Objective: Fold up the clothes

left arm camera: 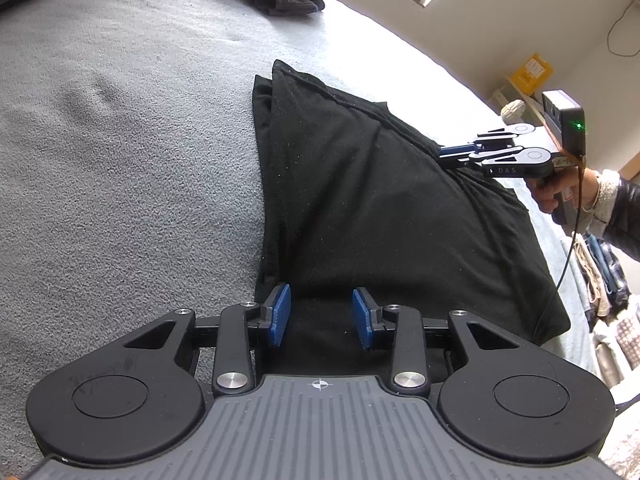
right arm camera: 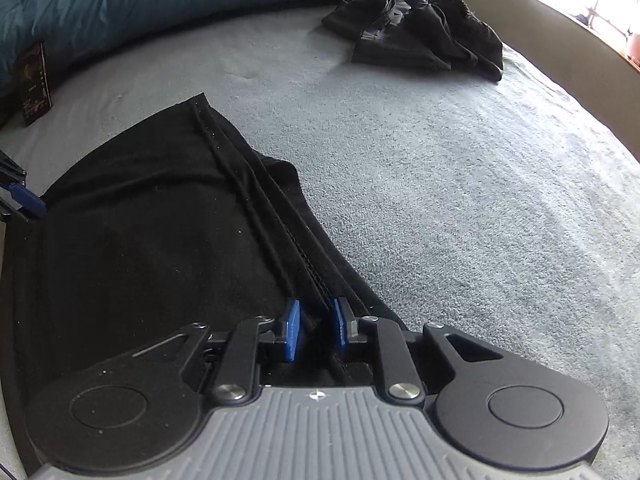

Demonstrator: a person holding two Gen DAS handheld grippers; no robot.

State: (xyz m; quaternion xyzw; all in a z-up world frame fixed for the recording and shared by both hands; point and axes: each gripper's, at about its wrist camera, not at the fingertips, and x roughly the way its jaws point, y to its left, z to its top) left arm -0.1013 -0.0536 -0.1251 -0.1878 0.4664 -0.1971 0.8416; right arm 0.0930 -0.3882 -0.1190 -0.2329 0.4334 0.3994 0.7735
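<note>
While black garment (left arm camera: 360, 200) lies partly folded on grey bed (left arm camera: 120, 160), left hand-held gripper (left arm camera: 321, 316) rests over its near edge, jaws apart, nothing pinched. Right hand-held gripper (right arm camera: 316, 330) straddles hem, pads slightly parted, not pressing. Dark clothes pile (right arm camera: 420, 40) well apart.

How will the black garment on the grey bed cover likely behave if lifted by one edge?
The black garment would probably drape limply: it creases and sags where it lies. Its stacked hems would likely slide apart. It looks thin, so probably light.
</note>
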